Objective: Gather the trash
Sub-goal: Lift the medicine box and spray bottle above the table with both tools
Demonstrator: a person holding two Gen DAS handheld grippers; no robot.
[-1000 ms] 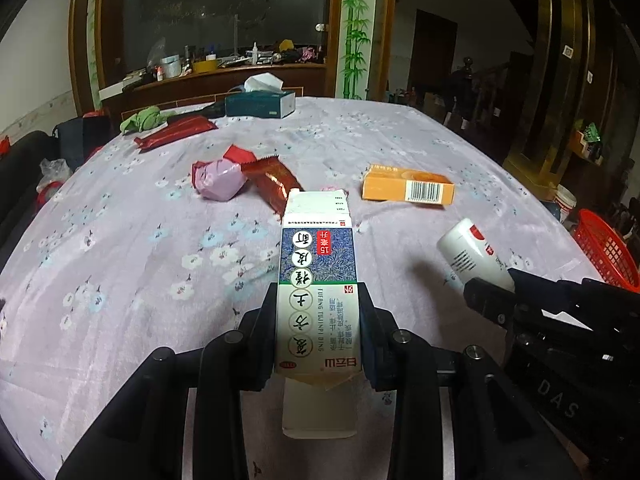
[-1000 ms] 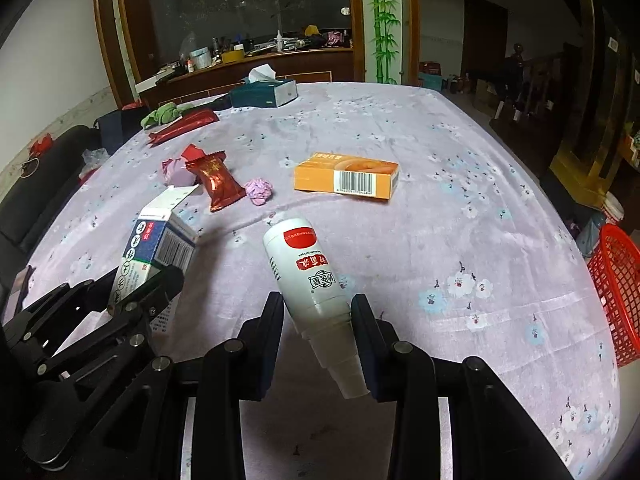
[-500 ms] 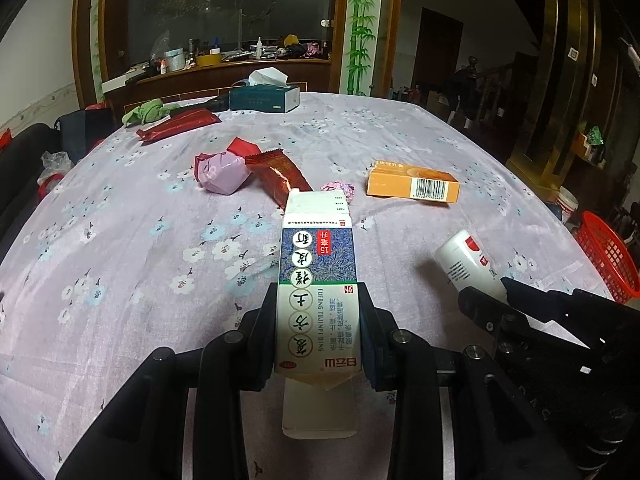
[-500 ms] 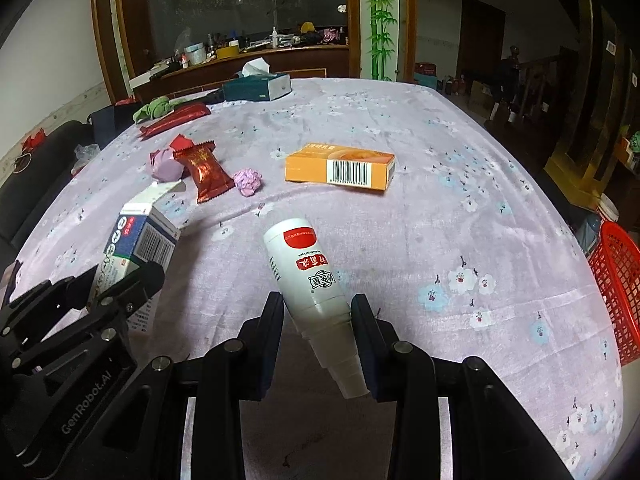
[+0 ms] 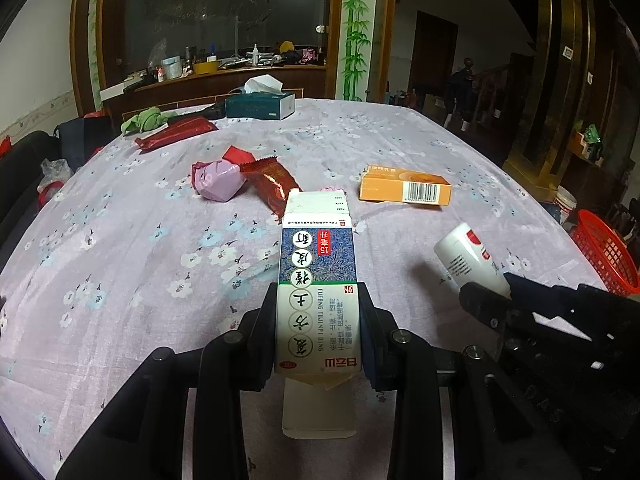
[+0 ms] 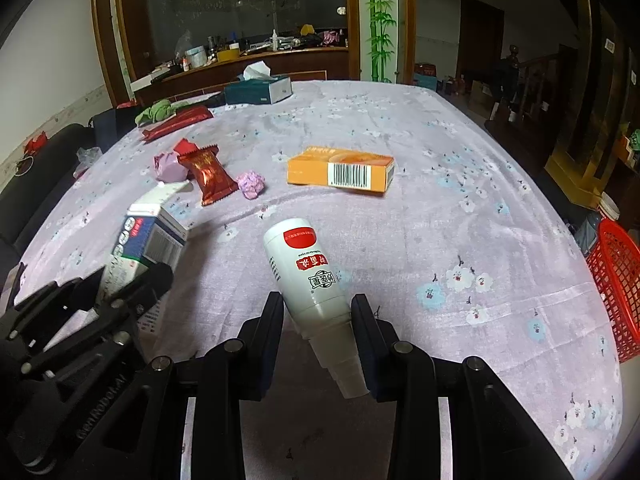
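My left gripper [image 5: 319, 320] is shut on a blue and white medicine box [image 5: 318, 280], held above the table; the box also shows in the right wrist view [image 6: 150, 240]. My right gripper [image 6: 318, 320] is shut on a white bottle with a red label [image 6: 306, 272], held above the table; the bottle also shows in the left wrist view [image 5: 466, 258]. An orange box [image 6: 340, 170], a red snack wrapper [image 6: 208, 174], a purple wrapper [image 6: 168, 166] and a crumpled purple ball [image 6: 251, 185] lie on the table. A red basket [image 6: 616, 284] stands off the table's right edge.
The table has a lilac flowered cloth [image 6: 440, 200]. A teal tissue box [image 6: 258, 90], a long red packet [image 6: 178, 122] and a green cloth [image 6: 156, 111] lie at the far end. A cluttered wooden sideboard [image 6: 248, 60] stands behind. Dark seats [image 6: 48, 160] sit at left.
Both grippers have drawn back and up a little from the table, still holding the box and the bottle. The table items look slightly farther away.
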